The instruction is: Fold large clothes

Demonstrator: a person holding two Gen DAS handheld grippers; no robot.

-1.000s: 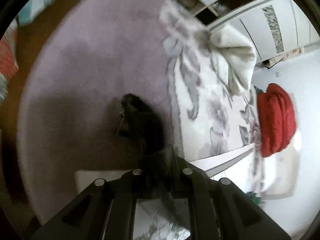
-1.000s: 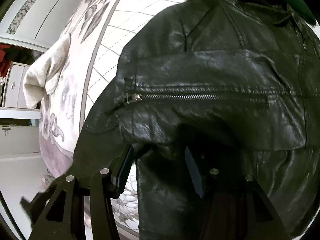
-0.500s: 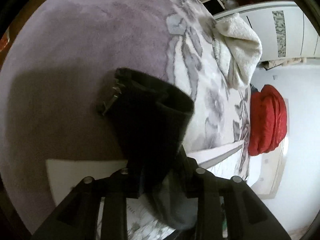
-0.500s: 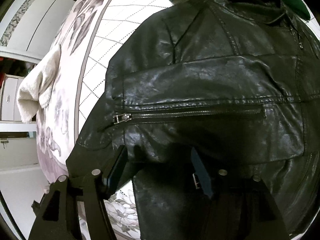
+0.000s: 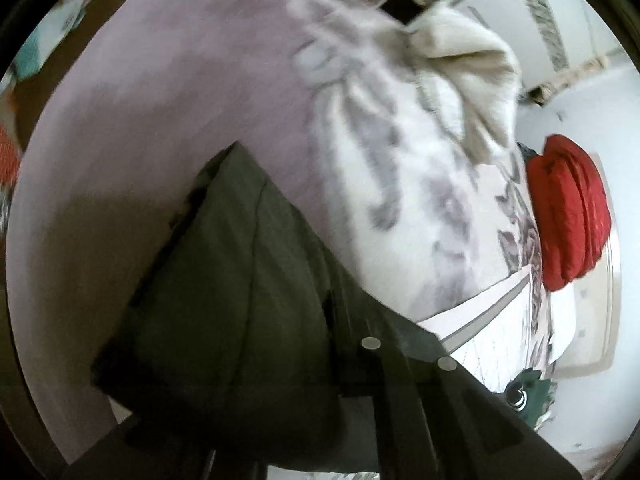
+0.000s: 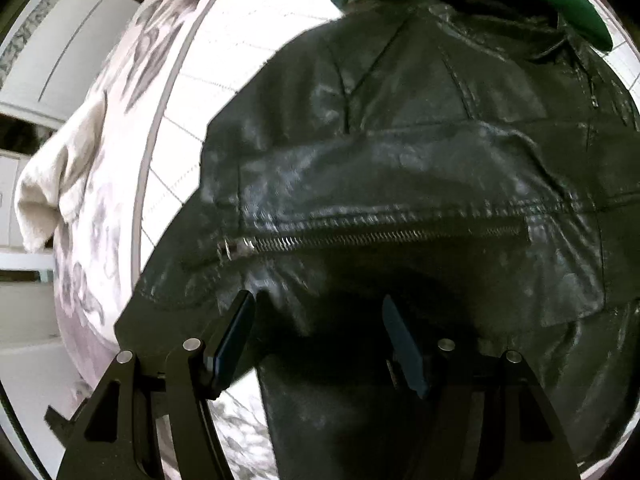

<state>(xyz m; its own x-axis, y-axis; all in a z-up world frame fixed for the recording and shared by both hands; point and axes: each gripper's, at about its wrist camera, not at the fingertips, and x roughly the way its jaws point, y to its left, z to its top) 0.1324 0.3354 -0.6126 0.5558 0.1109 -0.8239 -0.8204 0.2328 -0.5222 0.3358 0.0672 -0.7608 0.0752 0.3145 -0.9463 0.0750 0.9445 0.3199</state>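
We see our left gripper pinching the raised dark sleeve of a black leather jacket spread on the floral bedspread, right gripper spread above it, so we should lay the sleeve flat across the jacket.

Right tool, fingers spread, over black leather jacket on bedspread

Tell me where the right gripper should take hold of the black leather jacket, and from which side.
Grip the loose lower edge of the black leather jacket just below the zipper, coming in low from the near side. The right gripper is open with that edge already bulging up between its fingers, likely a thin enough fold to pinch. The flat panels above offer no edge.
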